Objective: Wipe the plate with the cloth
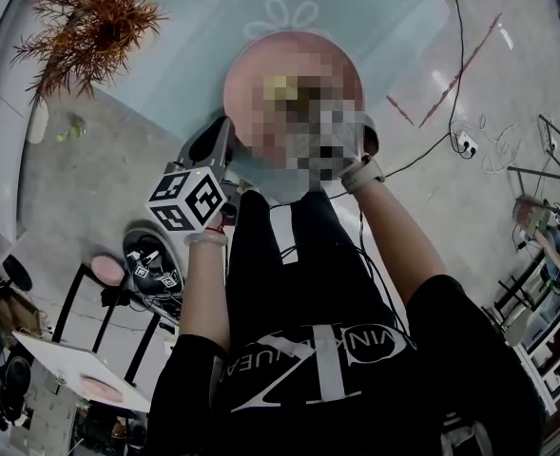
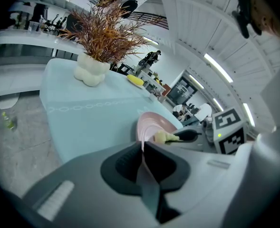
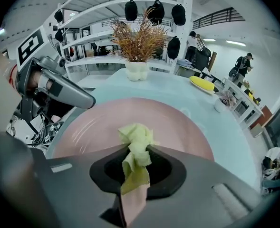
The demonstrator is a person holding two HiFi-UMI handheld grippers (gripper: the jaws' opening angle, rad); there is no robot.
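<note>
Plate (image 3: 187, 127) being wiped over the desk (image 3: 204, 99).
The left gripper (image 2: 143, 148) is pinching its rim, likely steadying it, while the right gripper (image 3: 137, 152) is clamping the bunched yellow-green cloth (image 3: 136, 134) right at its face.

one pink plate (image 3: 178, 122), one yellow-green cloth (image 3: 136, 141), two grippers: left gripper (image 2: 142, 148) and right gripper (image 3: 137, 152). one bench (image 3: 187, 96) carries one dried plant (image 3: 139, 39) in one white vase (image 3: 137, 71) at twelve o'clock and one yellow thing (image 3: 202, 83) at two o'clock. four black things (image 3: 155, 11) hang above.
</note>
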